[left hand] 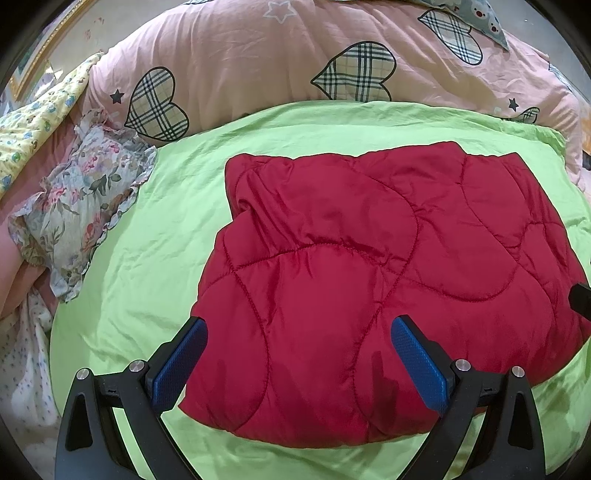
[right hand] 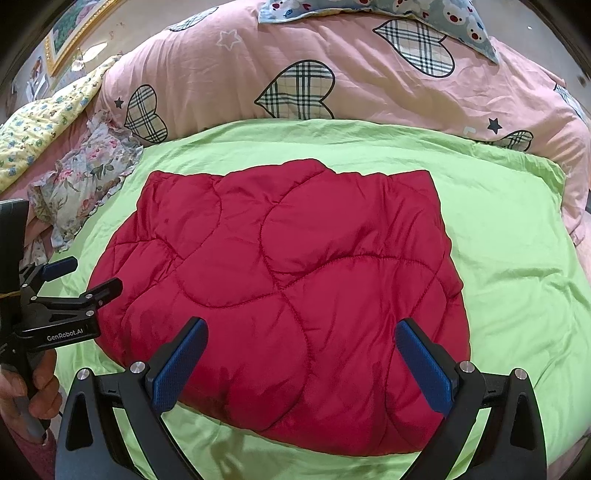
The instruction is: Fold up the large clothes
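Observation:
A red quilted jacket (left hand: 369,280) lies folded into a compact rounded bundle on the green sheet (left hand: 147,258); it also shows in the right wrist view (right hand: 280,288). My left gripper (left hand: 299,332) is open and empty, hovering above the jacket's near edge. My right gripper (right hand: 301,334) is open and empty, also above the near edge. The left gripper shows in the right wrist view (right hand: 92,280) at the jacket's left side, held by a hand.
A pink duvet (left hand: 258,59) with plaid hearts is heaped behind the green sheet (right hand: 517,258). A floral pillow (left hand: 81,206) lies at the left, with a yellow printed cloth (left hand: 33,125) beyond it. A blue patterned cushion (right hand: 406,14) rests on the duvet.

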`<state>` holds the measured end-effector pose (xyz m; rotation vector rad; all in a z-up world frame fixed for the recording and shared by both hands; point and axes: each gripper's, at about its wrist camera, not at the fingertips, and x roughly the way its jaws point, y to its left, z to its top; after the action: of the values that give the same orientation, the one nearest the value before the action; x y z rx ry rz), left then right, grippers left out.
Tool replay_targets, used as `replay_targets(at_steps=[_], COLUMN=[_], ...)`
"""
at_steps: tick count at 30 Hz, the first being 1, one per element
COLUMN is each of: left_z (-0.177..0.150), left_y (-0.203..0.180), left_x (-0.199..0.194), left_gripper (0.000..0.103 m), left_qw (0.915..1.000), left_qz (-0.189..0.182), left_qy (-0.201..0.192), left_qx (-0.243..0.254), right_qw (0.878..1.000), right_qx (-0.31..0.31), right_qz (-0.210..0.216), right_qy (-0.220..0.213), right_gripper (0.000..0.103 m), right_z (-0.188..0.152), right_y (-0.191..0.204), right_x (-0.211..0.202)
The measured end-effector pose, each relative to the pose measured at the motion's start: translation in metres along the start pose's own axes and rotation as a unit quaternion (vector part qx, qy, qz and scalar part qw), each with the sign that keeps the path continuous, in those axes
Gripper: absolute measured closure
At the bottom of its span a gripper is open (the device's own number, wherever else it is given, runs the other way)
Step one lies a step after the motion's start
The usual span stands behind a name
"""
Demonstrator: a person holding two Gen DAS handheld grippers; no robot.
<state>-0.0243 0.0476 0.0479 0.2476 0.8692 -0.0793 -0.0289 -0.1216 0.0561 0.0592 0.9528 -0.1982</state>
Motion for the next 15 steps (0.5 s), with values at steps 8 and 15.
replay_targets(at_steps=[8, 15], left_z=[0.0007, -0.0007], left_y=[0.0015, 0.004], left_x=[0.0009, 0.0019], left_gripper=[0.002, 0.002], left_qw=[1.0, 0.9999], left_qz=[0.0, -0.008], left_qy=[0.001, 0.003], left_qx=[-0.003, -0.01], right_qw=[1.0, 1.0], right_qx=[0.004, 0.004], right_qz=[0.001, 0.003], right_qy=[0.0, 0.002], right_gripper=[0.001, 0.001], right_z=[-0.0013, -0.0021], right_y=[-0.0039, -0.0048], right_x=[0.0013, 0.0028])
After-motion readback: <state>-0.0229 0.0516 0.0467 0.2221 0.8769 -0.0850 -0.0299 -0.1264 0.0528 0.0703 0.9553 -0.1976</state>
